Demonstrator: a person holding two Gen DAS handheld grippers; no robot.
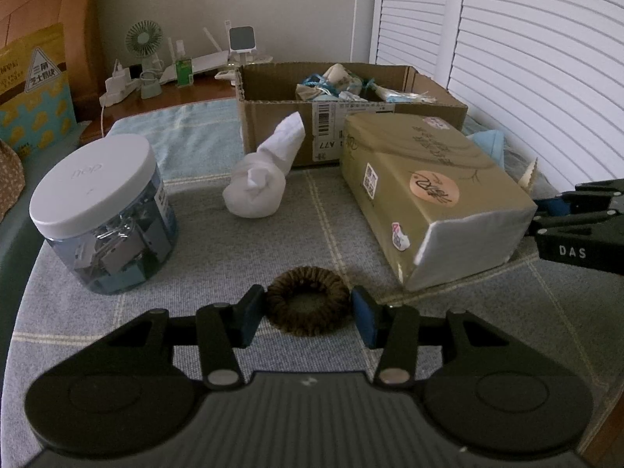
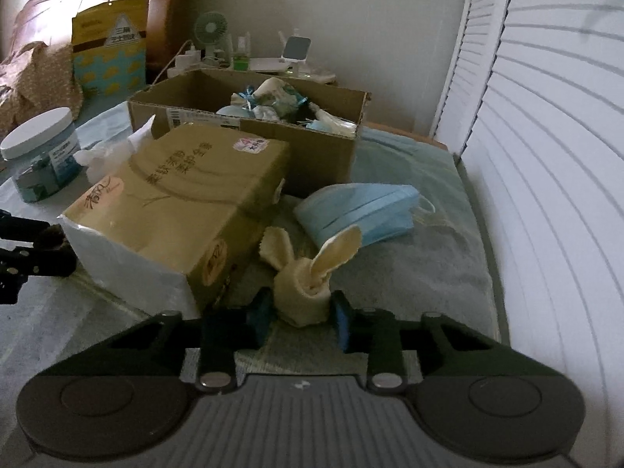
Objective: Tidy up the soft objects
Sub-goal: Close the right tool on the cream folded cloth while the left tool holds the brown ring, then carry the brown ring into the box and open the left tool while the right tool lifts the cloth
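A brown scrunchie point(image 1: 308, 301) lies on the grey cloth between the pads of my left gripper point(image 1: 308, 314); the jaws stand at its sides and look closed against it. My right gripper point(image 2: 300, 314) has its jaws around a cream knotted cloth point(image 2: 306, 273) with two ear-like tips. A white rolled sock point(image 1: 265, 173) lies in front of the open cardboard box point(image 1: 351, 117), which holds several soft items point(image 2: 273, 107). A blue face mask point(image 2: 358, 210) lies right of the tissue pack.
A gold tissue pack point(image 1: 425, 187) lies between the grippers. A clear jar with a white lid point(image 1: 101, 210) stands at the left. A fan point(image 1: 143, 41) and chargers sit on the wooden shelf behind. White shutters point(image 2: 546, 156) line the right side.
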